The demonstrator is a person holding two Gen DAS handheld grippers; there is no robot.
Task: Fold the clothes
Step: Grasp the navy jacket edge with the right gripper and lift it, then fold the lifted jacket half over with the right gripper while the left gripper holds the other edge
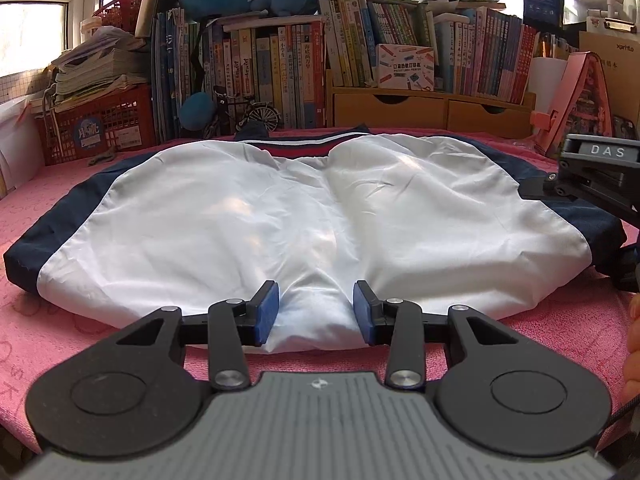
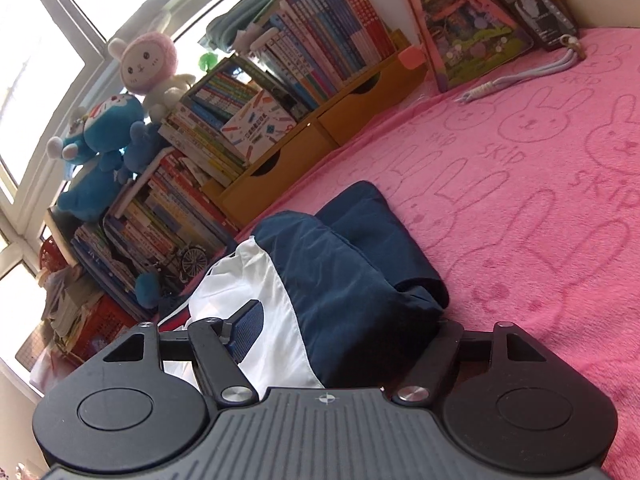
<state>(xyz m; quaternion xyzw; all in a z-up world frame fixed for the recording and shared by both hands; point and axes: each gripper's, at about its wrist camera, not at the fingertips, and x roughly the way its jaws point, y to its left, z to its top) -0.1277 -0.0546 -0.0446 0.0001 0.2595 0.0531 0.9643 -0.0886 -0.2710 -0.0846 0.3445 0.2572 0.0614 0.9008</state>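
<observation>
Two grippers at one jacket, flat on pink blanket. Left view: left gripper fingers apart around white hem bulge. Right view: right gripper wide apart astride navy sleeve; far finger hidden.

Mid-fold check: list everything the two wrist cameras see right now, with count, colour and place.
jacket: one, white and navy, lying on the blanket
blanket: one, pink with rabbit prints, under the jacket
books: many, mixed colours, in rows at the back
wooden drawers: two, tan, under the right-hand books
plush toys: blue and pink-white, on top of the books
crates: red, back left
phone: one, dark, far right corner
left gripper: fingers open around the near white hem
right gripper: at the jacket's navy side
</observation>
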